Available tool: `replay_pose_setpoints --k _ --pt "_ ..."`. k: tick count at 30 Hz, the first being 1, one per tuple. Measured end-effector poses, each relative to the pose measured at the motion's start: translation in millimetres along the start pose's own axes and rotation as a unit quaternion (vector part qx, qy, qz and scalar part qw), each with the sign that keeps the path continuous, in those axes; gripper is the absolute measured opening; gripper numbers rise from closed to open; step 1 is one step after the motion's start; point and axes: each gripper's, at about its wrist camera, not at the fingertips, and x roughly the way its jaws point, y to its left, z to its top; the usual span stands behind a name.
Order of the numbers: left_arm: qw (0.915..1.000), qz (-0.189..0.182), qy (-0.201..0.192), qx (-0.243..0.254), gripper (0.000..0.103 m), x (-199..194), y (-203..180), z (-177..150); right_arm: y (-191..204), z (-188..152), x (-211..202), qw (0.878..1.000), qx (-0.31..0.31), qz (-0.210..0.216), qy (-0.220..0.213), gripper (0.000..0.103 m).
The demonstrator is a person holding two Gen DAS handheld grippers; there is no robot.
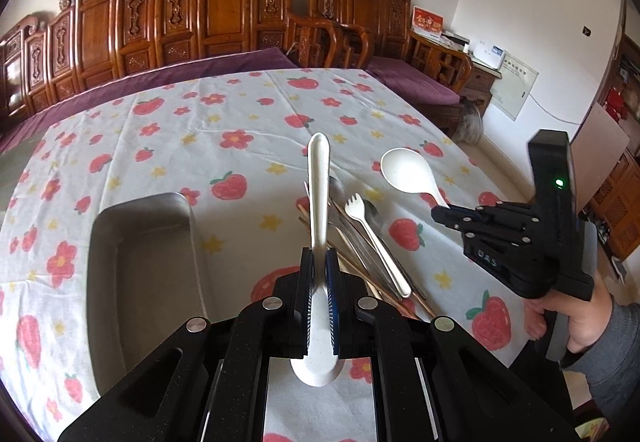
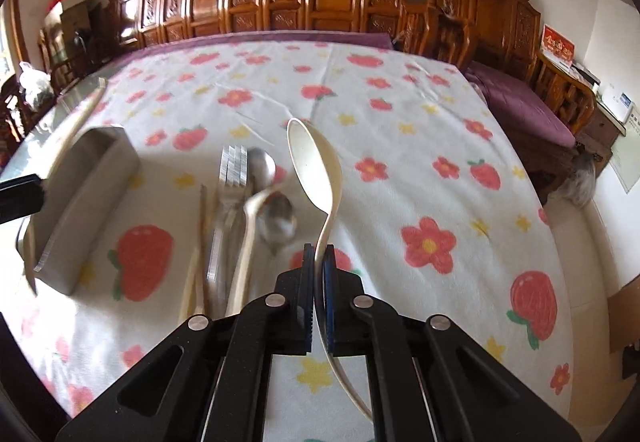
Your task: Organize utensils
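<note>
Left gripper (image 1: 319, 298): clamped on a white spoon (image 1: 319, 202) near its bowl end; handle points up and away, long axis running away from the camera over the table.
Right gripper (image 2: 319, 294): pinching the handle of a cream spoon (image 2: 316, 170), bowl up and away, concave side facing left.
Loose utensils: white fork (image 1: 376, 238), metal spoons and chopsticks (image 2: 200, 242) in a pile, lengthwise toward the sofa.
Metal tray (image 1: 140, 274): left of the pile.
Surface: strawberry-and-flower tablecloth (image 2: 400, 114).
Room: carved wooden sofa (image 1: 224, 6), purple cushions.
</note>
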Motion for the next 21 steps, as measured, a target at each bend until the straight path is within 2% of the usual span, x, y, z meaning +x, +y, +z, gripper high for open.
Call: replay_pose_setpoints --k 13,21 --pt "0.9988 0.047 0.003 -0.011 0.006 -11 54 6 73 20 -32 0.995 -0.02 0.088 -0.033 0.005" --pt "0.9961 0.059 0.019 -0.062 0.006 -5 109 -8 115 23 -33 0.991 -0.027 0.124 -0.027 0.005"
